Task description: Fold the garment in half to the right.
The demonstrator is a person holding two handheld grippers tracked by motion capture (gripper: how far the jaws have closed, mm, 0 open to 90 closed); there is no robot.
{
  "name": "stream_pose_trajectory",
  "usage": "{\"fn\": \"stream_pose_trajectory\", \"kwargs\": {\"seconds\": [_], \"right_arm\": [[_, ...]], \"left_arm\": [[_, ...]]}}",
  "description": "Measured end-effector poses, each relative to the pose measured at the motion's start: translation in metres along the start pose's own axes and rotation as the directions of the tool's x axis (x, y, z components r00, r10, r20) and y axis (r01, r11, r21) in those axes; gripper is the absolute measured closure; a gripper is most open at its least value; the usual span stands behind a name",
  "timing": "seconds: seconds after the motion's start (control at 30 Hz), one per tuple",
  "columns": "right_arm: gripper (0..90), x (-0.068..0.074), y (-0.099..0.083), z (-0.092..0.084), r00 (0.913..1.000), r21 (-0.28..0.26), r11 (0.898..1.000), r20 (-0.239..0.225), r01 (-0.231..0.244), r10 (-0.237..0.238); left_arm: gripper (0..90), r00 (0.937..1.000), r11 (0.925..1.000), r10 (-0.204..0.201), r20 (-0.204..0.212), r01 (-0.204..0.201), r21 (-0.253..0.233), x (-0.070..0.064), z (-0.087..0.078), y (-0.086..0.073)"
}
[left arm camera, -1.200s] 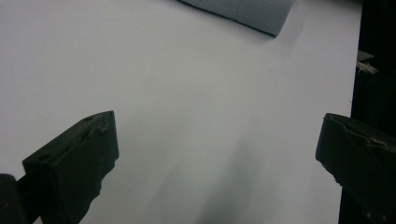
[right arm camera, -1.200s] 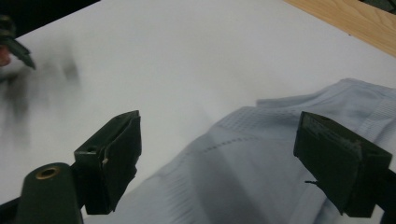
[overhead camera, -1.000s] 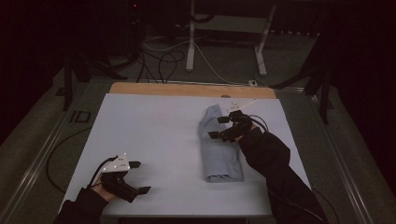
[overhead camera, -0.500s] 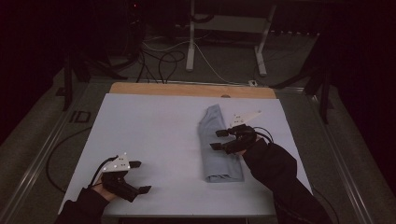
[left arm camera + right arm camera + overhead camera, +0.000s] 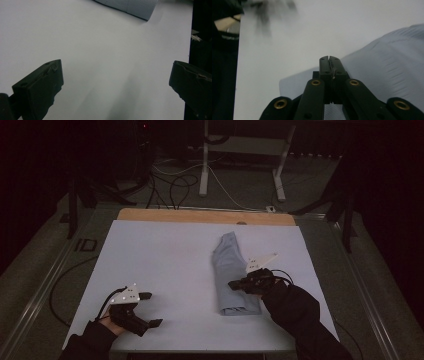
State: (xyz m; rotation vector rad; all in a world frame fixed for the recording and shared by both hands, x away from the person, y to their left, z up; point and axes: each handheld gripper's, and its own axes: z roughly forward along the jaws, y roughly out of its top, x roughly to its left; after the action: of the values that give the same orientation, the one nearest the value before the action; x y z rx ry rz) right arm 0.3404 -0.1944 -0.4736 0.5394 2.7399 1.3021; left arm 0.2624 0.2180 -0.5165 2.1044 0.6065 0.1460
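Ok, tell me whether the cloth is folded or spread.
Folded: the cloth lies as a narrow strip on the table, layered at its near end.

Dim room, cables (image 5: 172, 182) on floor (image 5: 240, 187)

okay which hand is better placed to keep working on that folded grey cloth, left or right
Right, probably. The right gripper sits over the folded grey cloth, jaws shut. The left gripper, open, hovers near the table's front-left corner, well away.

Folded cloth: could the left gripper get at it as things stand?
Probably yes. The left gripper is open near the table's front left corner, with bare surface between it and the folded cloth; the right gripper sits shut over it.
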Motion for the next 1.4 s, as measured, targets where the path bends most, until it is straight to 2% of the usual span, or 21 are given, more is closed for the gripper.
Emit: {"fn": "stream_pose_trajectory", "kwargs": {"seconds": [0.13, 0.3, 0.43, 0.47, 0.57, 0.73, 0.8, 0.87, 0.97, 1.2, 1.4], "right_arm": [[90.0, 0.001, -0.006, 0.007, 0.9996, 0.025, 1.000, -0.026, 0.009, -0.009], [90.0, -0.003, -0.019, 0.021, 0.9983, 0.090, 0.996, -0.055, 0.025, -0.020], [90.0, -0.004, -0.028, 0.028, 0.9980, 0.125, 0.992, -0.061, 0.025, -0.017], [90.0, -0.005, -0.030, 0.029, 0.9974, 0.130, 0.991, -0.063, 0.043, -0.035], [90.0, -0.003, -0.035, 0.031, 0.9968, 0.153, 0.987, -0.067, 0.053, -0.043], [90.0, 0.002, -0.041, 0.028, 0.9959, 0.159, 0.986, -0.079, 0.056, -0.044], [90.0, 0.003, -0.044, 0.026, 0.9946, 0.166, 0.983, -0.084, 0.074, -0.061], [90.0, 0.004, -0.049, 0.022, 0.9948, 0.164, 0.985, -0.093, 0.055, -0.040], [90.0, 0.006, -0.054, 0.019, 0.9939, 0.157, 0.986, -0.103, 0.053, -0.037], [90.0, 0.009, -0.056, 0.016, 0.9926, 0.166, 0.983, -0.108, 0.074, -0.056], [90.0, 0.010, -0.058, 0.014, 0.9910, 0.154, 0.985, -0.121, 0.076, -0.058]], "left_arm": [[0.4, 1.0000, 1.0000, -0.002, 0.001, 0.002, 0.007, 0.001, 0.001, -0.001], [0.4, 1.0000, 1.0000, -0.001, 0.005, 0.001, 0.007, 0.000, 0.001, -0.001], [0.4, 1.0000, 1.0000, -0.001, 0.005, 0.001, 0.006, 0.000, 0.001, -0.001], [0.4, 1.0000, 1.0000, 0.001, 0.005, -0.001, 0.007, 0.000, 0.001, -0.001], [0.4, 1.0000, 1.0000, 0.004, 0.007, -0.004, 0.004, -0.001, 0.001, -0.001], [0.4, 1.0000, 1.0000, 0.003, 0.006, -0.003, 0.002, -0.002, 0.001, 0.000], [0.4, 1.0000, 1.0000, 0.004, 0.007, -0.004, 0.003, -0.001, 0.000, 0.000], [0.4, 1.0000, 1.0000, 0.005, 0.006, -0.005, 0.004, -0.002, 0.000, 0.000], [0.4, 1.0000, 1.0000, 0.005, 0.005, -0.005, 0.005, -0.002, 0.001, 0.000], [0.4, 1.0000, 1.0000, 0.007, 0.004, -0.007, 0.002, -0.002, -0.001, 0.000], [0.4, 1.0000, 1.0000, 0.005, 0.003, -0.005, 0.000, -0.002, -0.002, 0.000]]}}
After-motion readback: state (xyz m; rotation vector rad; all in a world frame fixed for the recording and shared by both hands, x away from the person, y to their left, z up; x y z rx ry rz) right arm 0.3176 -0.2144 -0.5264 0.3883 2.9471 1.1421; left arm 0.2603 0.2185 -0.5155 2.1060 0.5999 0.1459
